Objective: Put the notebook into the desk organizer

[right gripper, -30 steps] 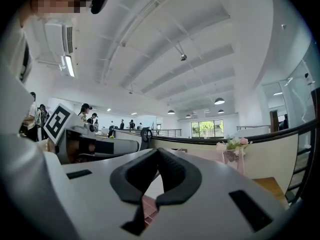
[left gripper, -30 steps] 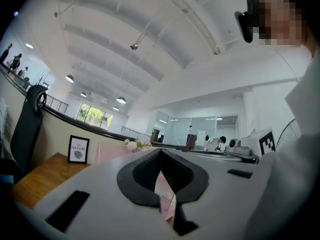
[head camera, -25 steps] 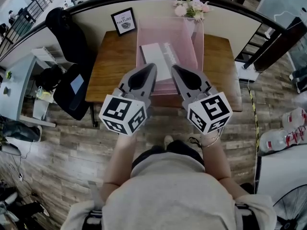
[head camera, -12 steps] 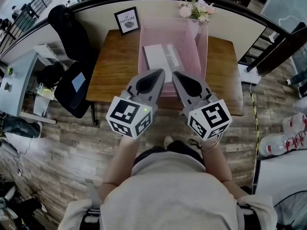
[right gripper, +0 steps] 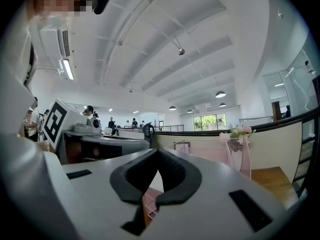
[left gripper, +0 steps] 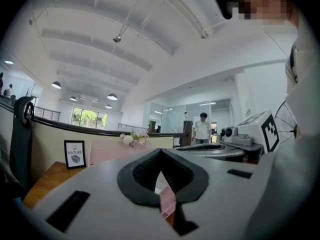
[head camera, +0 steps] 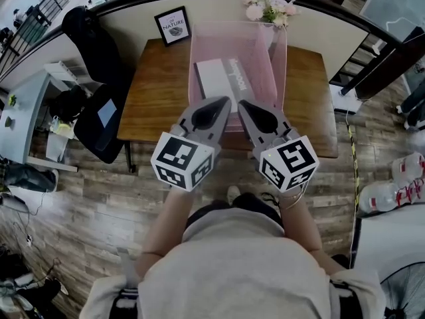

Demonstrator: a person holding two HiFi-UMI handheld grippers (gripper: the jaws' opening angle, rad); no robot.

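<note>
Judging from the head view, the notebook already lies flat inside the pink desk organizer at upper centre, on the wooden desk, so the placing looks done. Print on the grey strip along its right side is too small to read. The left gripper and right gripper hang side by side over the desk's near edge, close to the body, probably because nothing is left to carry.

Left gripper view: the jaws are pressed together on nothing. The framed sign at lower left reads "OF NATURE".

Right gripper view: the jaws are likewise closed and empty, with the organizer's pink wall right of centre. No writing is legible.
</note>
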